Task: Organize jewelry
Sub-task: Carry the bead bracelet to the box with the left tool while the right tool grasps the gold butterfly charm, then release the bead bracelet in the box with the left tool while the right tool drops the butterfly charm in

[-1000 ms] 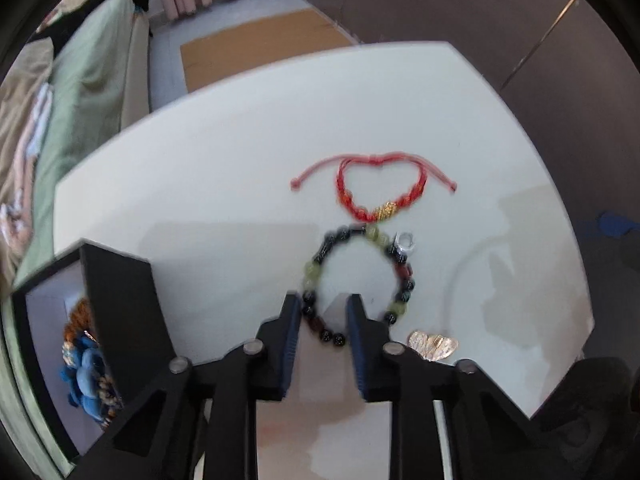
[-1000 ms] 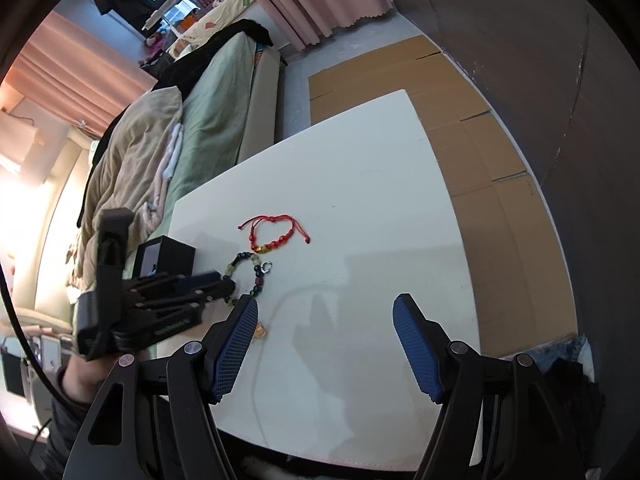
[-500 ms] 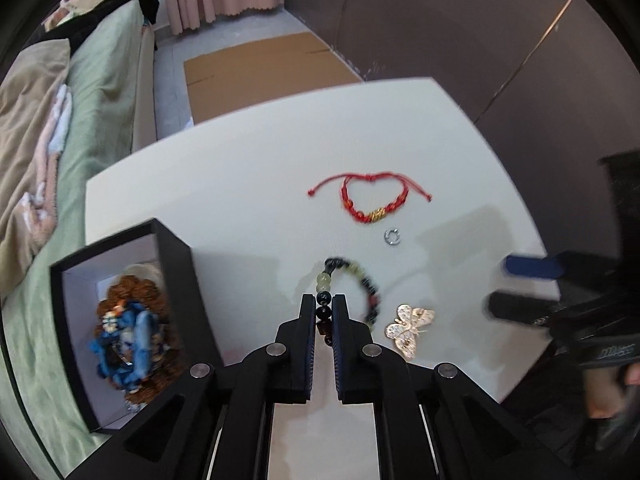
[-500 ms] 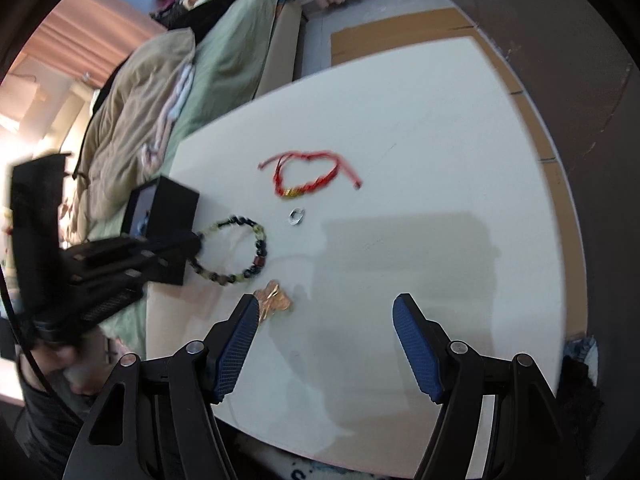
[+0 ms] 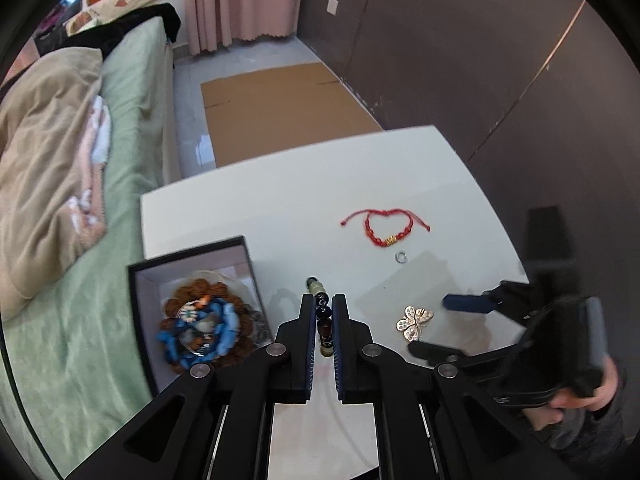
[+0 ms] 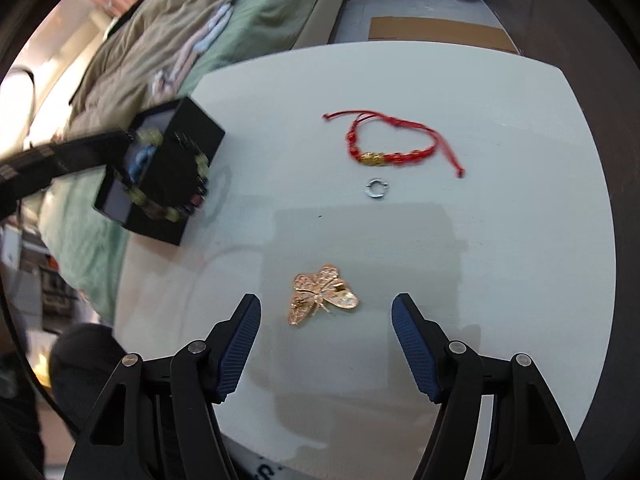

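My left gripper (image 5: 320,312) pinching beaded bracelet (image 6: 176,176), loop dangling lifted beside open black jewelry box (image 5: 140,280). My right gripper (image 6: 326,322) spreading wide, holding nothing, hovering over gold butterfly brooch (image 6: 322,294). Red cord bracelet (image 6: 390,144), silver ring (image 6: 377,189) lying on white table (image 6: 520,240).

No readable text, label or number shows in either view.

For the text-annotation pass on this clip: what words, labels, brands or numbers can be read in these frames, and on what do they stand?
No text can be read whole in either view.
Partial white print at the bottom edge below the table, cut off by the frame: unreadable.
Black jewelry box, red cord bracelet, butterfly brooch, small ring, beaded bracelet: no lettering shows.
Left claw and right claw: no marking shows.
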Available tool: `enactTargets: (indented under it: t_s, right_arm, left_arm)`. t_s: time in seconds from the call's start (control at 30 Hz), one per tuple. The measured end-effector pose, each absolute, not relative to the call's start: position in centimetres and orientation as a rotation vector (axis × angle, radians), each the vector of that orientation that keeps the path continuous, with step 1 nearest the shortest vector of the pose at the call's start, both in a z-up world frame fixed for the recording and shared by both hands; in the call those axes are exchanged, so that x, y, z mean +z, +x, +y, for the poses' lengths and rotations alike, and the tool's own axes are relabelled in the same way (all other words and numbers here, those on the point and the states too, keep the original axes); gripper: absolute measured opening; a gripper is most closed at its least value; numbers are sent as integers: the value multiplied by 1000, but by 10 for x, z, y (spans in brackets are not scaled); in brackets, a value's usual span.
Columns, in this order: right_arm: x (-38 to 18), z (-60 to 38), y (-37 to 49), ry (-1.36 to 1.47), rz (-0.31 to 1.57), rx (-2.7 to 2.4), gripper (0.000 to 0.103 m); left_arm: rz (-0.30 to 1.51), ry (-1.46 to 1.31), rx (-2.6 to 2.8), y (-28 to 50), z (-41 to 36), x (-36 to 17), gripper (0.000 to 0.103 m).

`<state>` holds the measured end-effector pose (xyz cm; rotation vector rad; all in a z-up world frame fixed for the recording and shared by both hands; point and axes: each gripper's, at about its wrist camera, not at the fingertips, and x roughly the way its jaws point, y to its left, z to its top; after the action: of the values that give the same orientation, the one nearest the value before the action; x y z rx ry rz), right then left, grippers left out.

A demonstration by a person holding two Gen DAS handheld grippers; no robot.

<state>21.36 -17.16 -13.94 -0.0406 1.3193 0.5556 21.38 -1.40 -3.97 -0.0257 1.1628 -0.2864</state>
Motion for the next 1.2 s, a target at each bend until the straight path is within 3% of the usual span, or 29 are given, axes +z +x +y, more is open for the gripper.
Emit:
enactTargets:
  t_s: [0.13, 0.27, 0.77, 1.03, 1.07, 1.13, 1.2]
  right_arm:
    - [-145, -151, 206, -226, 1283, 486, 67]
    - [-143, -148, 201, -318, 1253, 446, 41]
    - [-87, -161, 208, -108, 1159, 488, 41]
    - [-60, -123, 219, -32, 1111, 587, 41]
    - [-59, -116, 219, -18, 1108, 602, 41]
    - [-56, -108, 221, 10, 1105, 626, 41]
    - [-54, -97, 225, 49, 1102, 657, 41]
  left_arm:
    - [1133, -40, -275, 210, -2, -25, 7]
    - [1112, -54, -255, 206, 11, -16, 7]
    - [1101, -88, -185, 194, 54, -12, 7]
    - [1227, -137, -126, 199, 77, -45, 9]
    - [1229, -141, -128, 197, 79, -45, 11]
    - [1220, -134, -121, 193, 83, -42, 24]
    - [1195, -140, -109, 189, 89, -35, 50]
